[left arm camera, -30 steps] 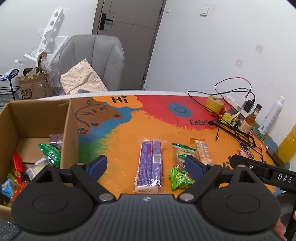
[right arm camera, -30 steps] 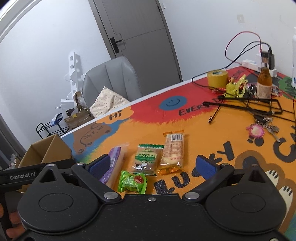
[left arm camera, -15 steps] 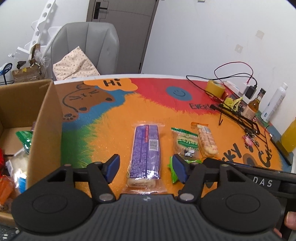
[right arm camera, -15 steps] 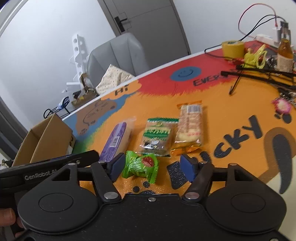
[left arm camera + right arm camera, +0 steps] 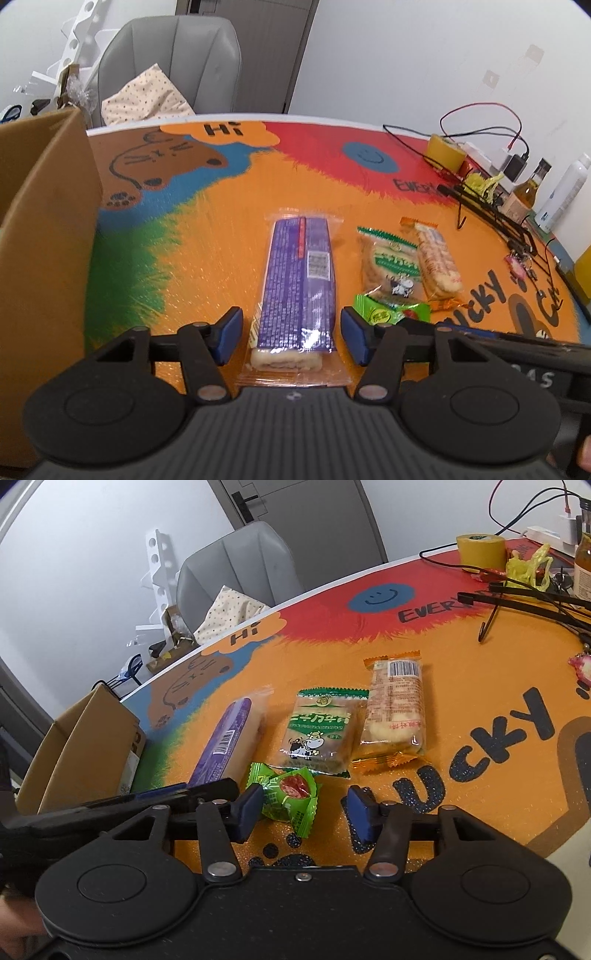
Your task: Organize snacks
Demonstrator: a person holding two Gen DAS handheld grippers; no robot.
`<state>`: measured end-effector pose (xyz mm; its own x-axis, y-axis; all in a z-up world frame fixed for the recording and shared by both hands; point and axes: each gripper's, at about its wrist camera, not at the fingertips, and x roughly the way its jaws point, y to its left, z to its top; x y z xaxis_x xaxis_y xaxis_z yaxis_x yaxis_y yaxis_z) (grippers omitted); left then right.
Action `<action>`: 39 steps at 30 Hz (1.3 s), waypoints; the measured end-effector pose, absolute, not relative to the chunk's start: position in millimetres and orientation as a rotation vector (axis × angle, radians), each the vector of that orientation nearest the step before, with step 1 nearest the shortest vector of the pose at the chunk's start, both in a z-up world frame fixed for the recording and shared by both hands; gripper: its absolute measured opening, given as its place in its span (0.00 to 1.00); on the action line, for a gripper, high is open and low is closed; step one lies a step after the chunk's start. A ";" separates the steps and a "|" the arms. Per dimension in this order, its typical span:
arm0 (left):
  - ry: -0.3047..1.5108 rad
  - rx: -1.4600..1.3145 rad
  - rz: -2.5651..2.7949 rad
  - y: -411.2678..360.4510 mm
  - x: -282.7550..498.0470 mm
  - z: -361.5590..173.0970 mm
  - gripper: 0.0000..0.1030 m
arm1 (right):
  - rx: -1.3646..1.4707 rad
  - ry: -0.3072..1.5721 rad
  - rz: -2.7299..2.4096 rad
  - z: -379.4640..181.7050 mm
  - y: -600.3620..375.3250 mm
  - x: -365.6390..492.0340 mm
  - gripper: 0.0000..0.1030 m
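Four wrapped snacks lie on the mat: one long purple packet [image 5: 299,280] at centre frame, one green-and-clear biscuit packet [image 5: 319,734], one orange-trimmed wafer packet [image 5: 395,709] to its right, and one small green candy [image 5: 288,795] lower centre. One cardboard box [image 5: 40,229] stands at left, one yellow tape roll [image 5: 480,548] upper right.

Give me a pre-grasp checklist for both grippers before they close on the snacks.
1. left gripper straddles the purple packet, jaws just been closing: ok.
2. Left pads touching that packet: not yet, gaps on both sides.
3. right gripper around the green candy, jaws just been closing: ok.
4. Right pads pressing the candy: cannot tell; left pad looks close, right pad is apart.
5. cardboard box open for drop-off: ok.
6. cow biscuit pack overlaps the candy's far edge: not ok.
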<state>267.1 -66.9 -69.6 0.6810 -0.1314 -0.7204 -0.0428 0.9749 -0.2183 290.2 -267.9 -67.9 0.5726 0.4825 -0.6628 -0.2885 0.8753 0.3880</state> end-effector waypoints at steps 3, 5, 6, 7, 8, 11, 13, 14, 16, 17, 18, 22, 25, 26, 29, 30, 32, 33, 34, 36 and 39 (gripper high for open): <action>0.805 -0.206 -0.048 -68.7 265.5 -72.4 0.49 | 0.255 0.850 0.463 -67.3 -266.8 292.5 0.50; 0.801 -0.212 -0.048 -68.2 263.4 -73.0 0.43 | 0.253 0.852 0.467 -68.2 -264.3 293.8 0.50; 0.799 -0.211 -0.049 -68.3 262.0 -72.5 0.41 | 0.254 0.853 0.471 -69.2 -262.8 294.4 0.50; 0.799 -0.209 -0.053 -68.6 260.4 -72.5 0.39 | 0.254 0.858 0.474 -70.4 -261.2 295.0 0.50; 0.797 -0.210 -0.058 -68.5 258.6 -72.5 0.37 | 0.251 0.858 0.473 -71.1 -260.0 295.0 0.51; 0.791 -0.225 -0.059 -64.7 253.5 -70.9 0.35 | 0.215 0.847 0.478 -70.9 -255.2 292.0 0.37; 0.783 -0.232 -0.057 -62.2 250.1 -69.3 0.33 | 0.219 0.851 0.491 -71.2 -254.2 290.7 0.34; 0.780 -0.234 -0.057 -61.3 248.6 -68.5 0.32 | 0.217 0.846 0.495 -70.6 -254.1 288.8 0.32; 0.775 -0.242 -0.057 -59.8 246.0 -67.0 0.31 | 0.201 0.828 0.499 -67.9 -253.4 284.2 0.28; 0.772 -0.244 -0.058 -59.5 244.6 -66.0 0.31 | 0.201 0.822 0.501 -66.0 -253.3 282.2 0.28; 0.769 -0.246 -0.060 -59.4 243.3 -64.8 0.30 | 0.203 0.814 0.505 -63.9 -253.4 280.3 0.28; 0.749 -0.254 -0.062 -57.8 236.6 -58.1 0.24 | 0.199 0.778 0.505 -54.2 -254.4 274.1 0.27; 0.738 -0.257 -0.069 -57.3 233.0 -53.4 0.18 | 0.204 0.762 0.505 -48.2 -256.1 271.2 0.27; 0.737 -0.258 -0.071 -57.4 232.0 -53.0 0.18 | 0.205 0.758 0.506 -47.4 -256.8 270.6 0.27; 0.745 -0.263 -0.071 -58.3 228.4 -54.6 0.17 | 0.210 0.754 0.504 -47.8 -259.3 268.8 0.27; 0.745 -0.261 -0.069 -59.0 226.2 -54.9 0.17 | 0.215 0.756 0.503 -48.8 -261.1 268.8 0.27; 0.752 -0.247 -0.068 -61.0 222.5 -54.3 0.18 | 0.221 0.760 0.499 -50.7 -264.2 268.2 0.27; 0.757 -0.243 -0.066 -61.8 221.5 -53.9 0.19 | 0.224 0.762 0.497 -51.7 -265.2 267.5 0.27; 0.762 -0.243 -0.063 -61.7 221.0 -54.0 0.20 | 0.226 0.765 0.495 -52.7 -266.6 267.3 0.27; 0.770 -0.256 -0.057 -60.8 221.4 -55.4 0.21 | 0.226 0.765 0.487 -53.5 -269.1 265.6 0.27; 0.785 -0.250 -0.061 -63.3 224.0 -59.8 0.29 | 0.226 0.765 0.475 -53.3 -272.9 263.0 0.27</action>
<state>224.0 -63.3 -59.8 0.7070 -0.1475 -0.6917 -0.0382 0.9686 -0.2456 263.0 -272.9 -53.3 0.6226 0.4903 -0.6099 -0.3294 0.8711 0.3642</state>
